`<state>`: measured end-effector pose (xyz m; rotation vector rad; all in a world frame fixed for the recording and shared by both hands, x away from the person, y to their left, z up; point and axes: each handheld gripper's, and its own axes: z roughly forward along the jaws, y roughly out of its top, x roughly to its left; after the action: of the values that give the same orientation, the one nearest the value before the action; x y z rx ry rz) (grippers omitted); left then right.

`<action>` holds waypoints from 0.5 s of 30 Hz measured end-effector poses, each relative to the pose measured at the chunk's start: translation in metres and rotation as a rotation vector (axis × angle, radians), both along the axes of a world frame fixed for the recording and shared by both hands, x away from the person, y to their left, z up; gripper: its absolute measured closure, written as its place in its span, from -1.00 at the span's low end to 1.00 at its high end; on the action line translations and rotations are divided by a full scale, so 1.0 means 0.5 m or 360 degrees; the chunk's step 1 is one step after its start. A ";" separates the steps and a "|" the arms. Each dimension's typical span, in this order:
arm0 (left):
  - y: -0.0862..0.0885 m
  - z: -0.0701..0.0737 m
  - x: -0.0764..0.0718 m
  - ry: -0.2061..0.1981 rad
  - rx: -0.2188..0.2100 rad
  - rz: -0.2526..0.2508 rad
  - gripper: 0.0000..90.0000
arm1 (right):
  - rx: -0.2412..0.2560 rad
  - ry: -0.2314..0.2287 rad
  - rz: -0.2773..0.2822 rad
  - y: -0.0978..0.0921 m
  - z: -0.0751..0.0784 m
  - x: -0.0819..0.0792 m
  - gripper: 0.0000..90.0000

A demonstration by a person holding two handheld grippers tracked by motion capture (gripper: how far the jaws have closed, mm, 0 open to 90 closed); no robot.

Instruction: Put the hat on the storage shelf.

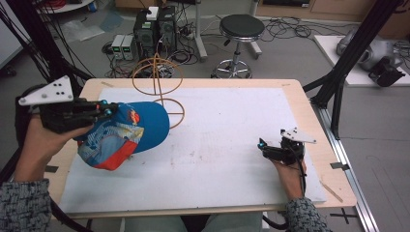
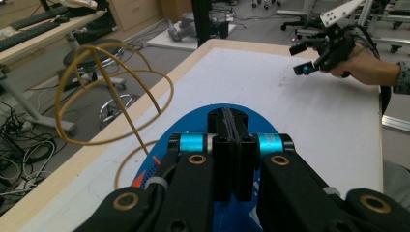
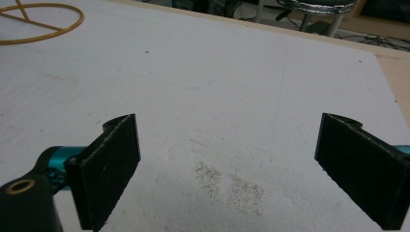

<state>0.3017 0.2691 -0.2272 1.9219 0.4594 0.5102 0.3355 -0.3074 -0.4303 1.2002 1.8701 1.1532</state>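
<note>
Clamping the blue cap (image 1: 130,133) at its crown, the left tool (image 1: 104,110) holds it brim-down toward the person, right tool (image 1: 261,145) wide

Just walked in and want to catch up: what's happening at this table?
A person holds a gripper in each hand. The left gripper is shut on a blue cap and holds it at the left of the white board, beside a wire hat stand at the board's far edge. The right gripper sits open, low over the board's right side, gripping nothing. The cap is not on the stand yet.
</note>
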 end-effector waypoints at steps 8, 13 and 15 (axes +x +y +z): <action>-0.006 0.056 0.010 -0.0059 -0.0010 0.0010 0.97 | -0.0002 0.0012 0.0005 0.002 0.000 -0.003 -0.83; -0.012 0.076 0.026 -0.0045 0.0002 0.0026 0.97 | 0.0010 0.0017 0.0013 0.002 -0.001 -0.001 -0.83; -0.014 0.088 0.032 -0.0061 -0.0001 0.0028 0.97 | 0.0005 0.0013 0.0017 0.003 -0.001 -0.001 -0.83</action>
<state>0.3179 0.2621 -0.1830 1.9054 0.4518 0.5572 0.3348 -0.3057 -0.4307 1.1999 1.8838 1.1586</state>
